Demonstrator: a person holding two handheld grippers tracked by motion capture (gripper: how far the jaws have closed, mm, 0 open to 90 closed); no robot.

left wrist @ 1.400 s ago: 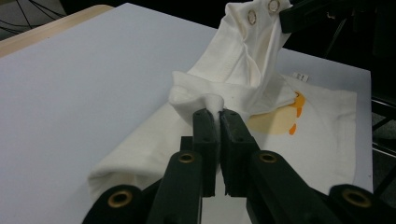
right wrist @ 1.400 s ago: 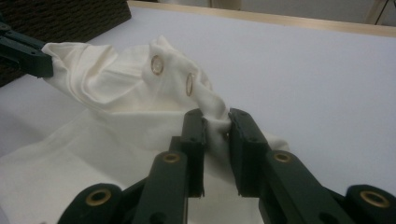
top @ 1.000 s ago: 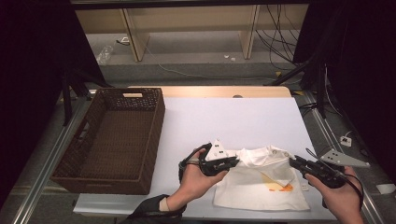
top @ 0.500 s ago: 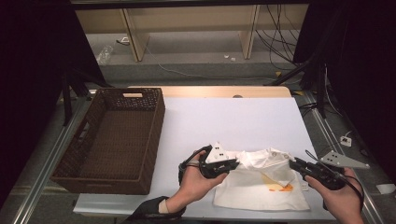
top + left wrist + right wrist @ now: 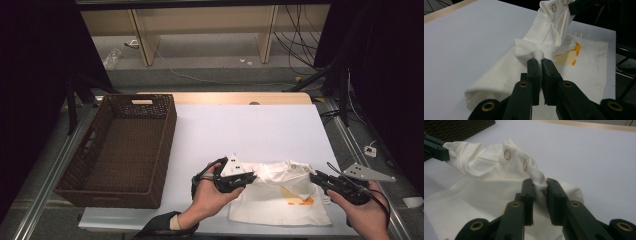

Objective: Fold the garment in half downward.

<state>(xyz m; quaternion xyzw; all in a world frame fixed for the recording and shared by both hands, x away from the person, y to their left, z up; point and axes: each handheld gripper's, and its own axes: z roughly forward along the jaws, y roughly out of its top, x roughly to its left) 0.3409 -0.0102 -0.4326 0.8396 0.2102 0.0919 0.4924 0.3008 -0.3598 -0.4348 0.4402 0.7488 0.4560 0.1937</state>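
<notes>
Cloth bag (image 5: 280, 200), cream, orange print
My left gripper (image 5: 540, 65) and right gripper (image 5: 539, 187) each pinch its bunched top edge

A dark wicker basket (image 5: 120, 150) sits on the left of the white table (image 5: 250, 130).

The left hand (image 5: 212, 192) comes in from the bottom edge, forearm in a dark sleeve angling up and to the right, wrapped around the left gripper (image 5: 254, 176), which lies roughly level and points right. Its fingers (image 5: 534, 71) are pressed nearly together on a pinch of the cream cloth bag (image 5: 280, 200). The right hand (image 5: 365, 212) enters at the lower right corner and holds the right gripper (image 5: 314, 177) pointing left, toward the other. Its fingers (image 5: 527, 192) stand a little further apart, clamped on a bunched fold of the same bag by its eyelets
</notes>
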